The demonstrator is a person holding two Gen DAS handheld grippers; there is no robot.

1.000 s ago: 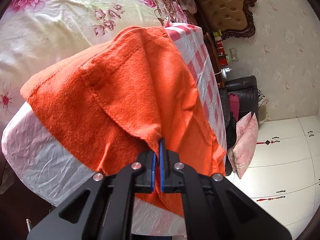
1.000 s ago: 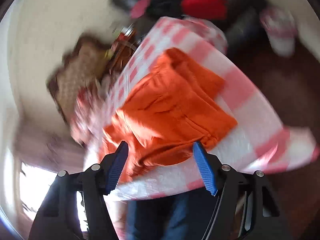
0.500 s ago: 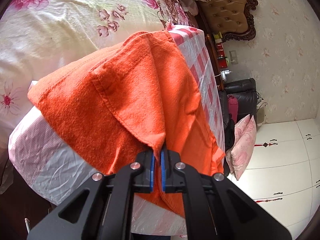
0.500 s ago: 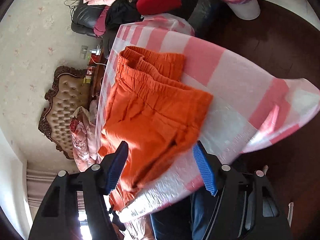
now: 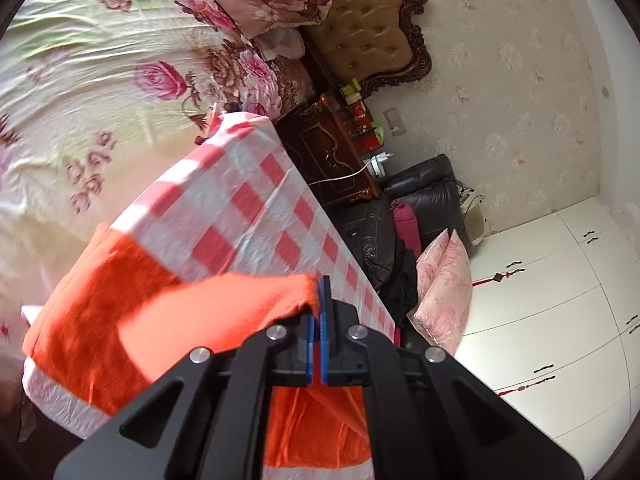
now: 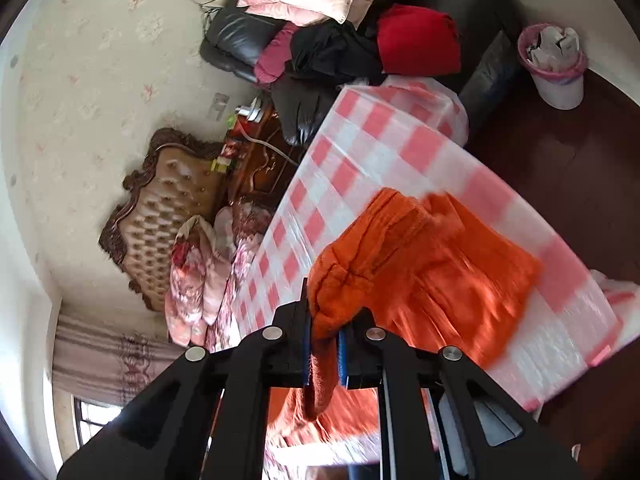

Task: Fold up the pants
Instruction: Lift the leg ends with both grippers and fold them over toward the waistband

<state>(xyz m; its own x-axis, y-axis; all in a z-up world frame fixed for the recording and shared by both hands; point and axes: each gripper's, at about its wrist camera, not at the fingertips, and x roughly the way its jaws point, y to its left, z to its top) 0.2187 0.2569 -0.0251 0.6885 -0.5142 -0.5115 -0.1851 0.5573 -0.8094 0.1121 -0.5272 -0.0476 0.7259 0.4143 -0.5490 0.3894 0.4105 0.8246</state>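
Now both tools, left [image 5: 319, 312] & right [image 6: 324, 344], pinch orange pants [image 6: 432, 264] over checked tablecloth [image 5: 248, 204], bed [image 5: 80, 80] beside.

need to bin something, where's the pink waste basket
In the right wrist view, the pink plastic waste basket stands at upper right on the dark wooden floor, beyond the checked table.

The fuzzy orange fleece pants [image 5: 168, 316] are bunched up over the pink-and-white checked counter [image 5: 256, 216], sprawling from center toward 4 o'clock in the right view [image 6: 440, 264], with two edges pulled up off it. Motion-blurred, so seams are hard to read.
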